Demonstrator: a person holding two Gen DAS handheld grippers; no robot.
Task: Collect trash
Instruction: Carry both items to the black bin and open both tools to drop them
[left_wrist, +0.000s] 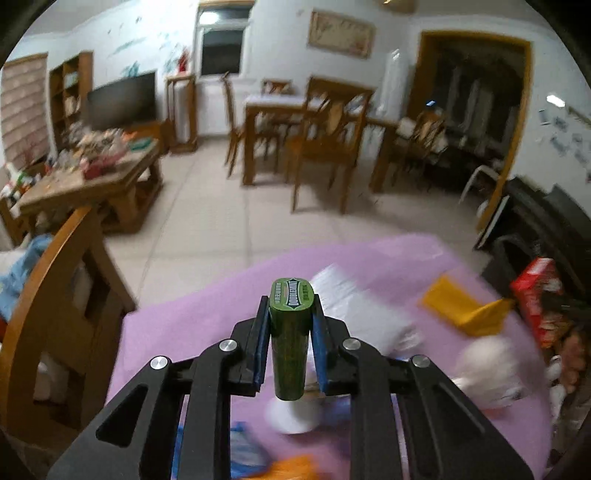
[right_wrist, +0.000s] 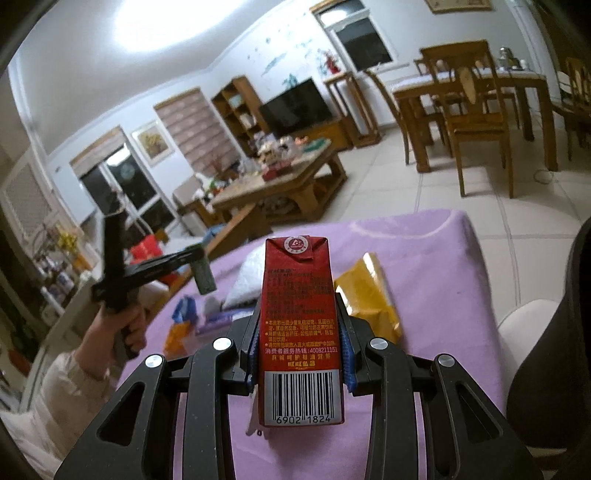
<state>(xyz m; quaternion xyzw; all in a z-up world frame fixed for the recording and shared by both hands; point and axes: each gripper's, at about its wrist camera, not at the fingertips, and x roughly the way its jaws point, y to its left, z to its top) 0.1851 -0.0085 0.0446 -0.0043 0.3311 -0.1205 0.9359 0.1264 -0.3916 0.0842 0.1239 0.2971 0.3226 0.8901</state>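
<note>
My left gripper (left_wrist: 290, 317) is shut on a green Doublemint gum container (left_wrist: 290, 339), held above the purple-covered table (left_wrist: 184, 332). It also shows in the right wrist view (right_wrist: 201, 271), raised at the left with the gum container (right_wrist: 205, 275) in it. My right gripper (right_wrist: 300, 332) is shut on a red drink carton (right_wrist: 300, 332) with a barcode, held above the same table (right_wrist: 443, 295). Trash lies on the cloth: a yellow packet (left_wrist: 458, 306) (right_wrist: 373, 291), a white plastic bag (left_wrist: 354, 306) (right_wrist: 247, 280), crumpled white paper (left_wrist: 487, 369), and blue and orange wrappers (right_wrist: 181, 325).
A wooden chair (left_wrist: 62, 295) stands left of the table. A red carton (left_wrist: 535, 295) shows at the right in the left wrist view. A cluttered coffee table (right_wrist: 280, 184), a TV (right_wrist: 295, 107) and a dining set (right_wrist: 476, 110) stand beyond on the tiled floor. A dark chair back (right_wrist: 554, 350) is at the right.
</note>
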